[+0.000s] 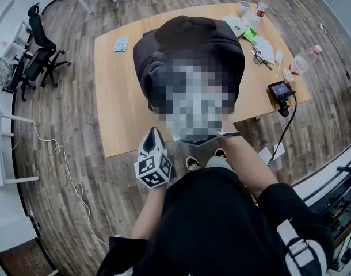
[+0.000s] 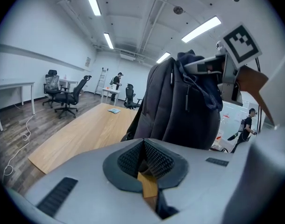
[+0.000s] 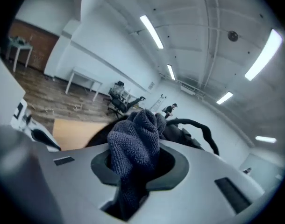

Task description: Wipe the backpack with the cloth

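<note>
Head view: left gripper (image 1: pixel 153 138), marker cube on top, is held low at the near edge of the wooden table (image 1: pixel 119 102), just short of the backpack (image 1: pixel 190 42), which is dark, rounded fabric. A plastic bottle (image 1: pixel 296 66) lies right of the backpack.

Left gripper view: ribbed black pads are pressed together with nothing between. The backpack stands upright just ahead.

Right gripper view: right gripper (image 3: pixel 135 162) is clamped on the cloth (image 3: pixel 133 141), grey, nubby and bunched. The backpack's handle loop is just behind.
</note>
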The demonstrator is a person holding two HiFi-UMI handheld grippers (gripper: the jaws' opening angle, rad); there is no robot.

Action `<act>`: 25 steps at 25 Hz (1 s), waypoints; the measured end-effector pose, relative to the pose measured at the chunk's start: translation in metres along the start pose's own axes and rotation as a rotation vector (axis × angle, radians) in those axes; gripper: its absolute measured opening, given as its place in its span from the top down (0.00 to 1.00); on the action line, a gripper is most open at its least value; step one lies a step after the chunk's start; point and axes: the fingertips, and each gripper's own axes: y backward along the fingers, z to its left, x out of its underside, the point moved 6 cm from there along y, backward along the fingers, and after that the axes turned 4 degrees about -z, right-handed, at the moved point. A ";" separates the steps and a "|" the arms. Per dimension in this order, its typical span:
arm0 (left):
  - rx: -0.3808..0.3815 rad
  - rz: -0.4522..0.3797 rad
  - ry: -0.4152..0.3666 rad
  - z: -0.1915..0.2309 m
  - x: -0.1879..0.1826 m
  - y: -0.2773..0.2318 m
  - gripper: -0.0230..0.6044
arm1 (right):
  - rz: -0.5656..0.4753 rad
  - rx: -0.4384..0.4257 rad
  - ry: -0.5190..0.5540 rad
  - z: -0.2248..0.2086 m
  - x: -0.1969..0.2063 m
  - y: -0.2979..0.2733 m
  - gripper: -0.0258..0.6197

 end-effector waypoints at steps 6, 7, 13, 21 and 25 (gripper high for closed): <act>0.036 0.002 -0.012 -0.011 0.000 -0.006 0.94 | 0.215 0.245 0.065 -0.063 0.077 0.037 0.81; 0.044 0.004 -0.016 -0.012 -0.001 -0.007 0.94 | 0.230 0.277 0.058 -0.072 0.082 0.048 0.81; 0.060 0.002 -0.027 -0.022 -0.006 -0.012 0.94 | 0.221 0.279 -0.011 -0.068 0.089 0.058 0.81; 0.001 -0.026 -0.031 -0.008 -0.009 0.002 0.94 | 0.036 -0.024 -0.120 -0.006 0.024 0.006 0.81; -0.041 -0.043 -0.038 0.004 -0.011 0.014 0.94 | -0.013 -0.043 -0.081 0.024 0.013 0.007 0.81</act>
